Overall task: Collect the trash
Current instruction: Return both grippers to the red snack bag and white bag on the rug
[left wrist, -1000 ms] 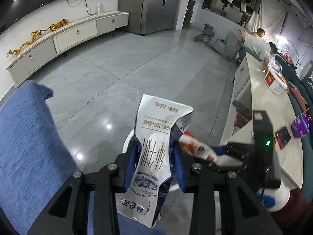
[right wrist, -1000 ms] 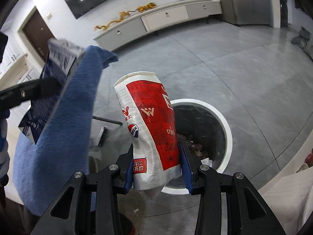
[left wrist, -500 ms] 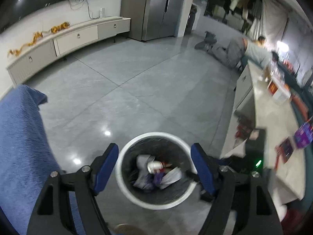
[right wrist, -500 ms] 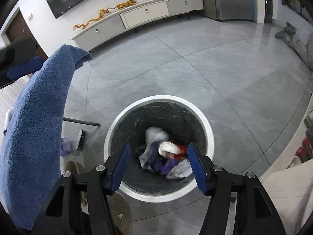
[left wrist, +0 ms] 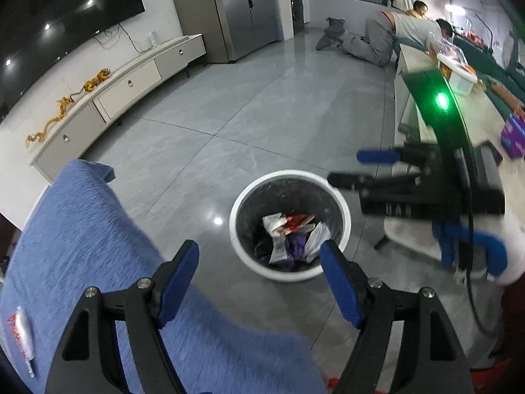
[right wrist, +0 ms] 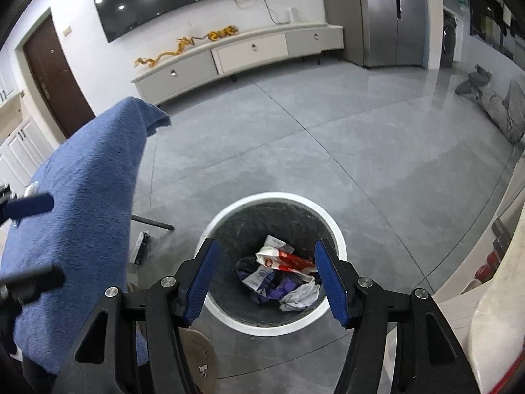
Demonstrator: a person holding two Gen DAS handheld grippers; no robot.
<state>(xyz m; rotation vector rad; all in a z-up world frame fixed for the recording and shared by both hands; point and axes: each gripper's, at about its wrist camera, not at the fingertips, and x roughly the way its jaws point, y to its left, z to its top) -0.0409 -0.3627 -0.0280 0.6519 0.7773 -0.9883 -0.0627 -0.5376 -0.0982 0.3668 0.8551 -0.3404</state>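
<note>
A white-rimmed round trash bin stands on the grey floor; it also shows in the right wrist view. Inside lie a red-and-white paper cup, a white carton and crumpled purple and white wrappers. My left gripper is open and empty, above and left of the bin. My right gripper is open and empty, right over the bin; it also shows in the left wrist view.
A blue towel-covered surface lies left of the bin, with a small tube on it. A pale table stands to the right. A low white cabinet lines the far wall. A person kneels far off.
One second ago the left gripper held a milk carton and the right a red-and-white cup. Both opened, and the items now lie in the bin. The left gripper has drawn back.
</note>
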